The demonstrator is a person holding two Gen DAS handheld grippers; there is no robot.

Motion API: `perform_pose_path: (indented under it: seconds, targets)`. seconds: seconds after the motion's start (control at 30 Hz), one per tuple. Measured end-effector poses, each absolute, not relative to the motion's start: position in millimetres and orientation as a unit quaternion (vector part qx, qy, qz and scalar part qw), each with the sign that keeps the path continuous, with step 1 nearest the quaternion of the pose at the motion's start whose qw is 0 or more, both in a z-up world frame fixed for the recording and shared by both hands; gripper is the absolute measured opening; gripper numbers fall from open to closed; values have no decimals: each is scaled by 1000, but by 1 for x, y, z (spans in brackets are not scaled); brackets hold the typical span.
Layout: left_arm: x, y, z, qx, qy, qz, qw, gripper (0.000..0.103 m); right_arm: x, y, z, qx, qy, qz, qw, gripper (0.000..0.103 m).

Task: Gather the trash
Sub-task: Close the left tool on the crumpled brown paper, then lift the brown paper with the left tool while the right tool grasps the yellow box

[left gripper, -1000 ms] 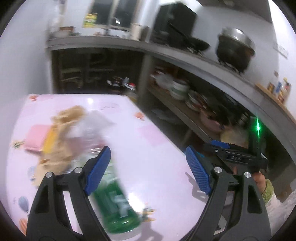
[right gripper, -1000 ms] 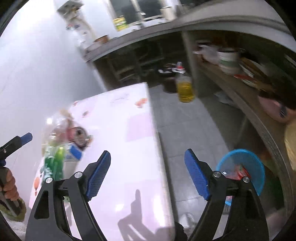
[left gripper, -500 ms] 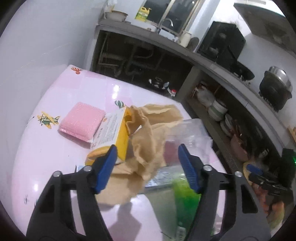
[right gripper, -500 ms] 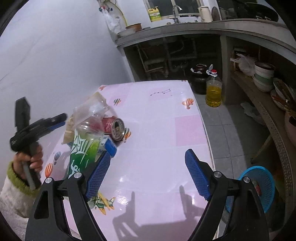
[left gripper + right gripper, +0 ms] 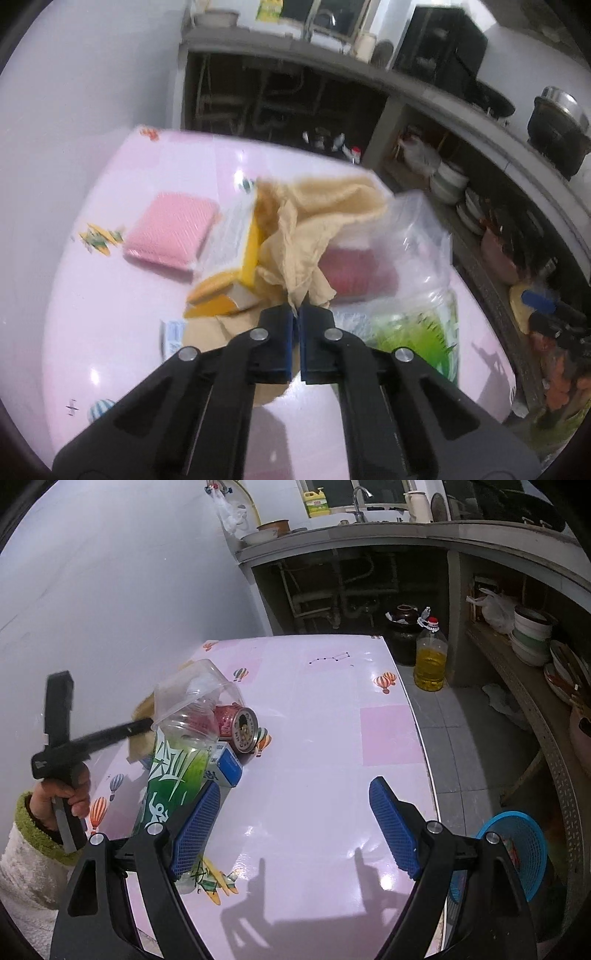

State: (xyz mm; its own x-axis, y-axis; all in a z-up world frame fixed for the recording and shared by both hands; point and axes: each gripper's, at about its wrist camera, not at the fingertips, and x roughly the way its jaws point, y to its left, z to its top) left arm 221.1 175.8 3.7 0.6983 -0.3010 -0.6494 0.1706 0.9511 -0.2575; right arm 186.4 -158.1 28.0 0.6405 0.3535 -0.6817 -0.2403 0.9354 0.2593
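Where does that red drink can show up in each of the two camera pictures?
Left wrist view: the red can lies right of centre, blurred, behind the clear plastic bag.
Right wrist view: the can lies left of centre on the pink table, its top facing the camera.
Shared landmark: the green-labelled bottle beside it.

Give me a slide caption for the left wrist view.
Left gripper jaws pinch crumpled tan paper amid table trash.

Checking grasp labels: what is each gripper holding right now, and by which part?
Left gripper: shut on the crumpled brown paper, pinched at its near lower tip. Right gripper: open, holding nothing.
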Motion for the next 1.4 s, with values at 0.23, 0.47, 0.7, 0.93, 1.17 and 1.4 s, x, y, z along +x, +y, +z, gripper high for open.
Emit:
perform_pose_path:
  seconds: [0.23,0.47,0.7,0.93,1.17,1.4]
  targets:
    - [186,190,67,-105,283,-130,944,0,184,-162,28,85,387,170,902,81]
    - [127,194,105,-130,301,-169,929,0,181,-167,30,95,380,179,903,81]
    - [63,221,100,-182,379,-132,897,0,178,-165,24,99,382,196,898,81]
    - [19,232,77,-189,438,-77,875,0,174,-161,18,101,385,208,894,81]
    - [38,230,38,-185,487,-73,851,0,168,-167,20,110,379,199,897,81]
    - [100,216,-2,-176,500,-102,842,0,159,-185,19,124,378,170,902,81]
